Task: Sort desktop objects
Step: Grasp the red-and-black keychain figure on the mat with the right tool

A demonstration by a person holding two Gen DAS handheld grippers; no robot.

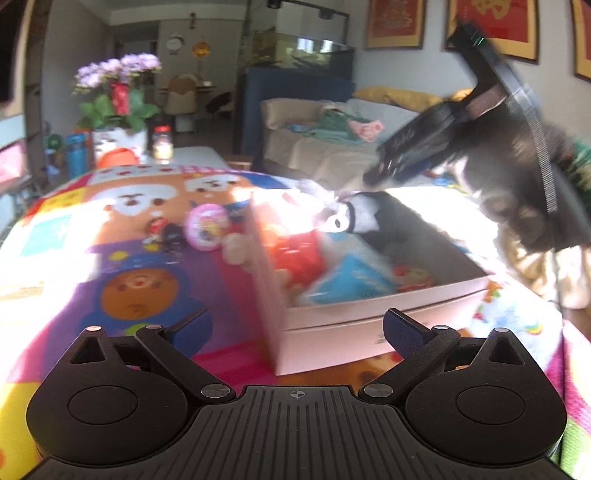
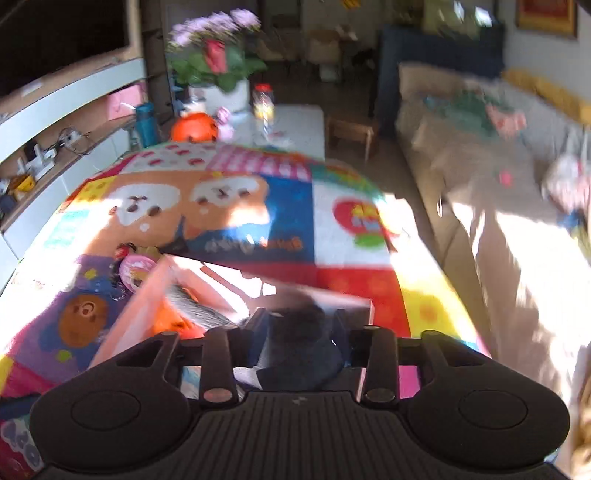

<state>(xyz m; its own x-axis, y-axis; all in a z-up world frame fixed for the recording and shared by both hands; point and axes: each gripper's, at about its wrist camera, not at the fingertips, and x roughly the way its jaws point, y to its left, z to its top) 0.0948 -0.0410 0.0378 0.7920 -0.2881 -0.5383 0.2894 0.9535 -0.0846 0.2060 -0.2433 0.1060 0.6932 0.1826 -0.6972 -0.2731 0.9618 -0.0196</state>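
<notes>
Our right gripper [image 2: 297, 325] is closed on a dark plush toy [image 2: 299, 354] directly over the pink box [image 1: 369, 317]. Our left gripper [image 1: 295, 328] hangs wide open, empty, at the box's near wall.

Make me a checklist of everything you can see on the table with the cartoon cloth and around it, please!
Surface: colourful cartoon patchwork cloth over the table, sunlit patches.
Job's things: pale pink cardboard box open, holding a red toy, a blue packet and a black-and-white plush toy.
Clutter: round pink toy disc and small dark figures on the cloth, left of the box.
Grippers: left gripper open, empty, near the box corner; right gripper over the box, closed on the dark plush.
Cables: nothing seen on the table.
Surroundings: potted purple flowers, sofa, red framed pictures.
</notes>
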